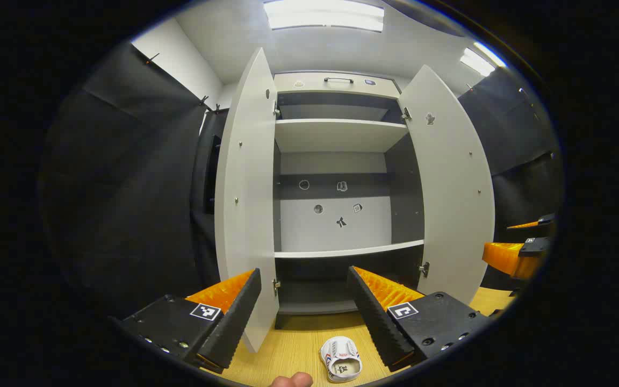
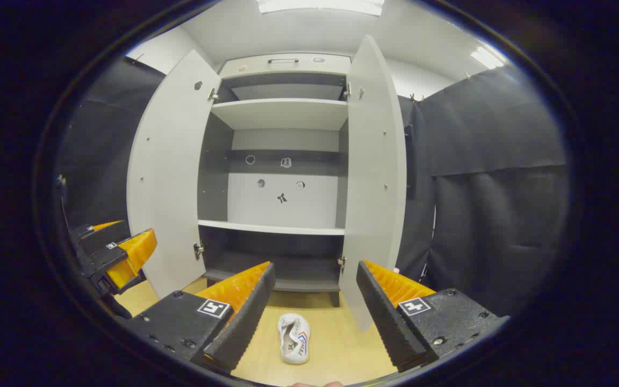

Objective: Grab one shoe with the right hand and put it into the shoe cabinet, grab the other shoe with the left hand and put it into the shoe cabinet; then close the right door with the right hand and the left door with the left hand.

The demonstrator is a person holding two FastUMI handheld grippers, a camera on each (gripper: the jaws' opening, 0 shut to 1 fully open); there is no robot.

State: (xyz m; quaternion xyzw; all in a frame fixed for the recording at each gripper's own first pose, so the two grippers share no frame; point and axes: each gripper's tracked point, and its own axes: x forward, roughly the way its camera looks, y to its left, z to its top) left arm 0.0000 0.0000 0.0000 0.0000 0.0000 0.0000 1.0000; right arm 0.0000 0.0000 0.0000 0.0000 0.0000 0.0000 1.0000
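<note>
Shoe cabinet (image 1: pixel 336 134) is standing with both doors open at frame centre; one white shoe (image 1: pixel 340 358) is lying on the wooden floor (image 1: pixel 288 349) at bottom centre, while left tongs (image 1: pixel 304 306) and right tongs (image 2: pixel 315 301) are hanging released, grasping nothing

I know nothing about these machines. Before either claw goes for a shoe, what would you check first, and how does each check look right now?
1. Left door open: ok.
2. Right door open: ok.
3. Bottom compartment free for shoes: ok.
4. Left gripper open, holding nothing: ok.
5. Right gripper open, holding nothing: ok.
6. White shoe on the wooden floor ahead of the right gripper: ok. Whether each view shows a different shoe of the pair: cannot tell.
</note>
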